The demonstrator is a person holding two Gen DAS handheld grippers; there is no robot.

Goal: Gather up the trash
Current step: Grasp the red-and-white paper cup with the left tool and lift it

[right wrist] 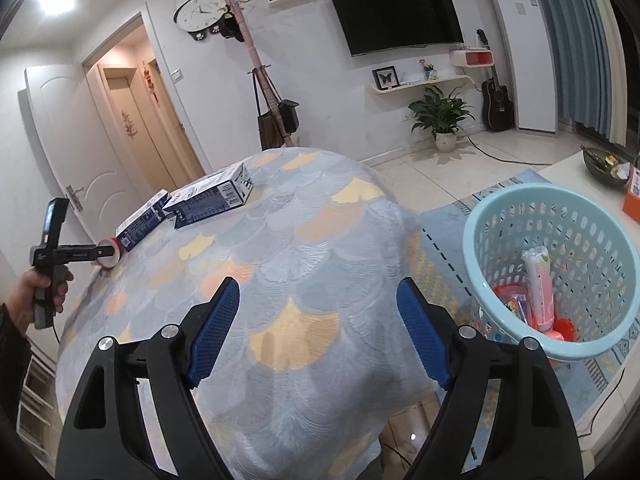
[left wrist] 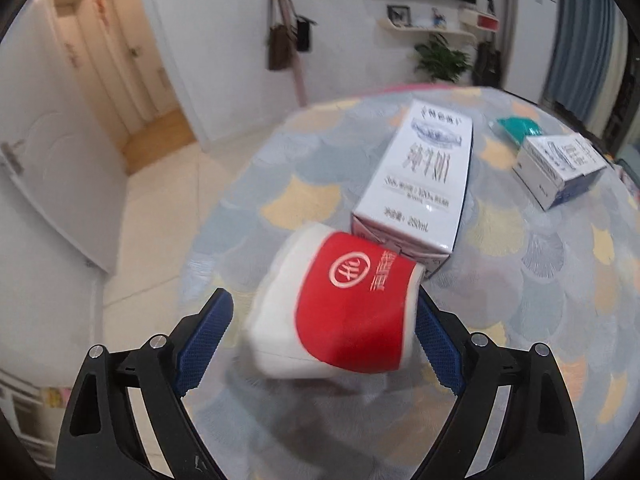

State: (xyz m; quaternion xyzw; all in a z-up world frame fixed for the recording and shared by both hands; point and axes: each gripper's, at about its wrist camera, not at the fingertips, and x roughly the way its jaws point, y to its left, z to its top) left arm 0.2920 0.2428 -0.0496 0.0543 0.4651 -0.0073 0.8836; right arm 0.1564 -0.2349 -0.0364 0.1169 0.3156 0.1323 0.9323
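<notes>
The left gripper (left wrist: 322, 322) is sitting spread wide around the red-and-white cup (left wrist: 334, 312), which is lying on its side on the table (left wrist: 520, 320). The cup is between the blue pads; the right-hand pad (left wrist: 438, 344) is at the cup's edge, while the other one is standing clear with a gap, so nothing is clamped here. Whether that near pad is actually touching, I cannot tell.

Just beyond the cup, the big milk carton (left wrist: 420, 180) is lying flat, its near corner right at the cup's rim. Farther from the cup, towards the table's far edge, a second carton (left wrist: 560, 164) is resting, with a teal packet (left wrist: 518, 128) just behind it.

Over on the other side, the right gripper (right wrist: 318, 330) is hanging above bare tablecloth, jaws apart and empty. From there, a hand (right wrist: 40, 288) is showing at the table's far left edge, holding the left gripper by the cup. The basket (right wrist: 500, 248) is standing on the floor just beside the table, already holding a pink tube (right wrist: 540, 288) and red scraps.
</notes>
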